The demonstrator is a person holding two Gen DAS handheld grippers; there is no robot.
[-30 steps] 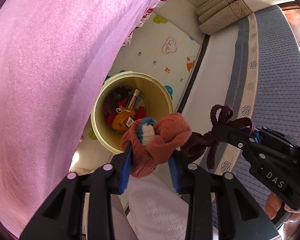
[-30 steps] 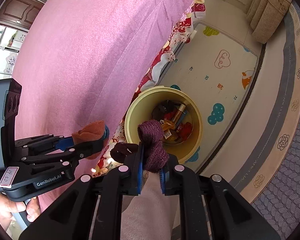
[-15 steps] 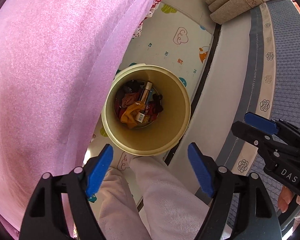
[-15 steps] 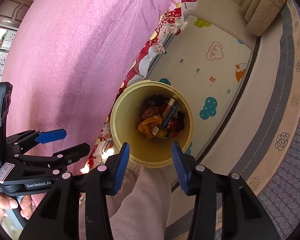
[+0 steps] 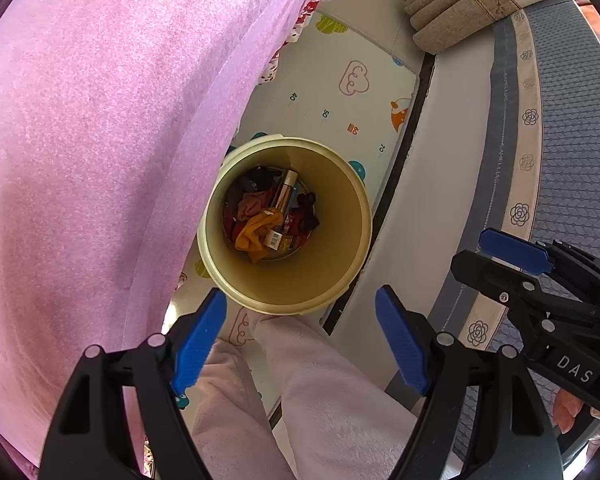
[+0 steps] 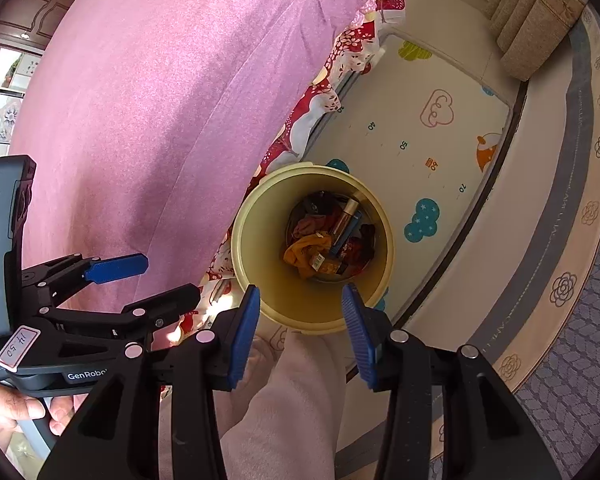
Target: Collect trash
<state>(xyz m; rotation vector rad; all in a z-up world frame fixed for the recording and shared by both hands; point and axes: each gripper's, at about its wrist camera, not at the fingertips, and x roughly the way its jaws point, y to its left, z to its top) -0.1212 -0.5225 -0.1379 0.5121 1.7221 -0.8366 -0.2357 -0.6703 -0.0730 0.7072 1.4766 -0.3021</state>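
A broad pink velvety bedspread (image 5: 92,152) fills the space left of the round cream-yellow plastic waste bin (image 5: 332,280), which stands on a pale play mat printed with clouds and numbers (image 5: 340,92). Inside the bin lies the collected trash: a rust-pink knitted cloth (image 5: 249,209), a crumpled orange cloth with a barcode tag (image 5: 256,232), a gold tube (image 5: 285,190) and a dark maroon tangle (image 5: 306,216), all at the bottom. The left claw (image 5: 300,344) hangs above the bin's near rim, its blue pads spread wide and having just opened, with nothing between them. Right of the bin, the right claw (image 6: 300,332) also hovers over the near rim, its jaws partly apart after just opening, empty as well. A pale pink fleece trouser leg (image 6: 284,400) shows beneath both claws. Farther right of the bin runs a grey carpet with a rose border (image 6: 572,280).
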